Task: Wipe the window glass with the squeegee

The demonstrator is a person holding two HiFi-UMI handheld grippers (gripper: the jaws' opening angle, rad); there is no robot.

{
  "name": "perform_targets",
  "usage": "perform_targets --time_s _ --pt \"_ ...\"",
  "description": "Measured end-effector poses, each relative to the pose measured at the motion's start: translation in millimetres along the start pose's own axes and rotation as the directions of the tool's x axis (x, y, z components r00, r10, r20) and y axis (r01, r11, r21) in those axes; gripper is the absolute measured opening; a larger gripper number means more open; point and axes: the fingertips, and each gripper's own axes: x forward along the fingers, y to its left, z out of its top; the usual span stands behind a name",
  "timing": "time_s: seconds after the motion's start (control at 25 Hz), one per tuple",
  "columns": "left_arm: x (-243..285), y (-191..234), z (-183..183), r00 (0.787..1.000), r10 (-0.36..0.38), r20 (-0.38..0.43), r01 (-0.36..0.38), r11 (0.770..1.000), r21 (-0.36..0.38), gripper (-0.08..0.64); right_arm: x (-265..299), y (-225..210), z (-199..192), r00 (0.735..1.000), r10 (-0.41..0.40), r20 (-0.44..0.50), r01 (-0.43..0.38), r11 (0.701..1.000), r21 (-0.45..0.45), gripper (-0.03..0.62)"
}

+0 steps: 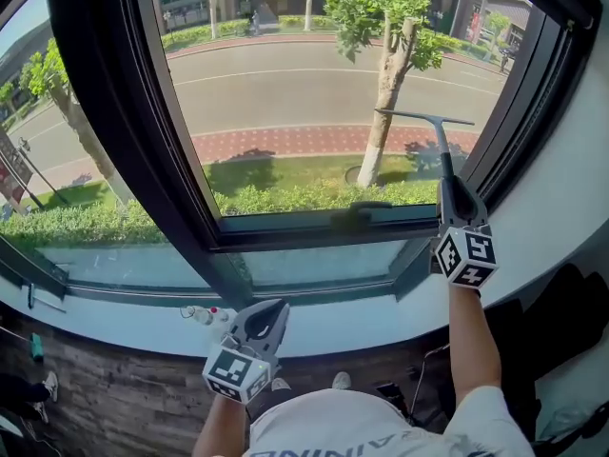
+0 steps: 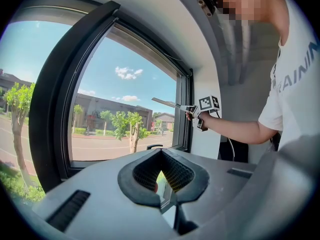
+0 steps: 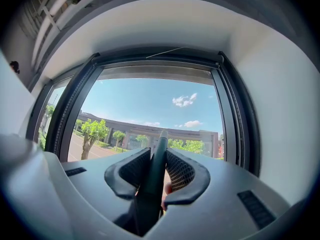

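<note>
right gripper (image 1: 458, 201) clamped tight on the squeegee (image 1: 441, 139) handle, blade out at 12 o'clock against the window glass (image 1: 285, 93), close to the frame's right side. left gripper (image 1: 266, 314) sits down at 7 o'clock, jaws narrow, nothing between them, low over the sill (image 1: 114, 324).

Three near views toward window (image 1: 314, 84)
</note>
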Motion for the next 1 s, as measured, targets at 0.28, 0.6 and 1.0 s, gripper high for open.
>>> perform_targets --time_s 0.28,0.6,1.0 --pt "0 1 -3 1.0 0.004 -0.01 -0.004 1.0 -0.006 0.014 -5 5 -39 0.998 0.01 -0.057 -0.008 1.0 0.027 0.1" --pt "2 3 -6 1.0 0.016 -0.012 -0.016 1.0 -0.012 0.015 -11 19 -80 0.99 0.041 -0.133 -0.039 0.999 0.022 0.1" --pt "3 3 -16 0.999 0.02 -0.031 -0.021 0.999 -0.024 0.015 -21 26 -140 0.966 0.061 -0.252 -0.054 0.998 0.035 0.1"
